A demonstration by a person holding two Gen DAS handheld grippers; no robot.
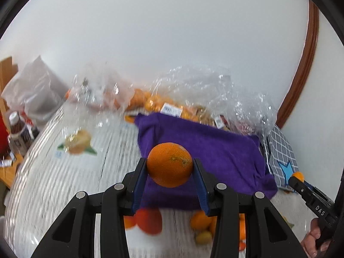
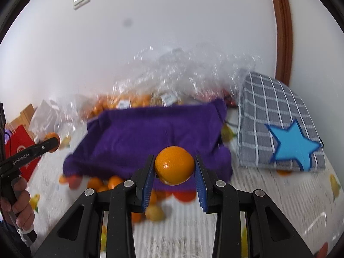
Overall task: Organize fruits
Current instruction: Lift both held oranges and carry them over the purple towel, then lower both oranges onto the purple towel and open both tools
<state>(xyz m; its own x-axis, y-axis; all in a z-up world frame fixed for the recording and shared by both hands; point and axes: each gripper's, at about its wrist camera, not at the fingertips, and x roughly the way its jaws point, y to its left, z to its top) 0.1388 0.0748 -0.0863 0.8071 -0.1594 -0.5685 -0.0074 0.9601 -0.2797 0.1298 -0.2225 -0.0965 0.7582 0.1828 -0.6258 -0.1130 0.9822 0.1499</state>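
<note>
My left gripper [image 1: 169,167] is shut on a large orange [image 1: 169,164] and holds it above the near edge of a purple cloth [image 1: 215,150]. My right gripper [image 2: 174,168] is shut on a second orange [image 2: 174,165], also above the purple cloth [image 2: 150,133]. Several loose oranges and a yellowish fruit [image 2: 154,212] lie on the table at the cloth's near edge [image 1: 200,219]. Each gripper shows in the other view, at the far right [image 1: 297,177] and far left [image 2: 51,143].
Clear plastic bags of oranges [image 1: 154,103] lie behind the cloth by the white wall. A grey checked cloth with a blue star [image 2: 279,129] lies to the right. A bottle [image 1: 17,126], a white bag and a red box [image 2: 19,142] stand at the left.
</note>
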